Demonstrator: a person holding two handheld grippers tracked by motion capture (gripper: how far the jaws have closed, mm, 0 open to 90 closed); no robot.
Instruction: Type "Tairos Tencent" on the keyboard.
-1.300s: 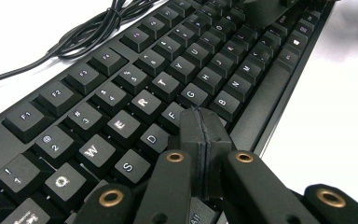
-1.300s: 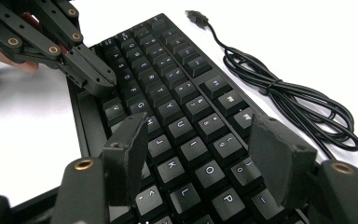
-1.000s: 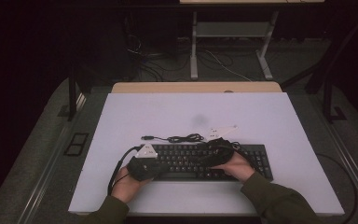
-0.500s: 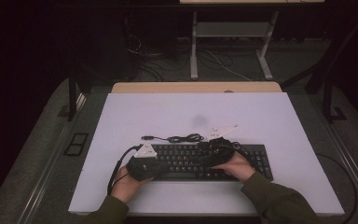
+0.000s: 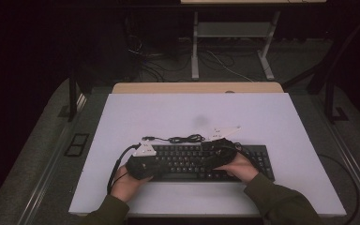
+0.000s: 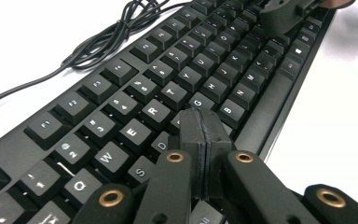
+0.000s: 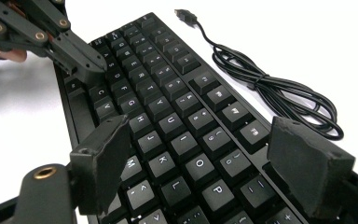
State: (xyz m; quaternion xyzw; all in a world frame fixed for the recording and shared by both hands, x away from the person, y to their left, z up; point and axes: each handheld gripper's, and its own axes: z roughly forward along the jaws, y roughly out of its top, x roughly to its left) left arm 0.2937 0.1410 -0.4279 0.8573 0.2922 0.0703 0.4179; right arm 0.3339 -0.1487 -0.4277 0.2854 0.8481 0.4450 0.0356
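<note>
White letters Q, W, E, R, T, Y are showing on the black keyboard (image 6: 177, 79) lying near the front edge of the white surface (image 5: 262, 117). The left hand-held gripper (image 6: 206, 135) is hovering clenched over its D and F keys; the right hand-held gripper (image 7: 200, 163), its jaws having just been opening, is standing released above the K, L and O keys, gripping nothing, beside the coiled cable (image 7: 279, 93)

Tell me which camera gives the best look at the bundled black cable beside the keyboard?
The right gripper view: the coiled black cable lies large on the white table, its plug end visible. The left gripper view shows the cable partly, cut off at the top edge. The high view shows it tiny behind the black keyboard.
</note>
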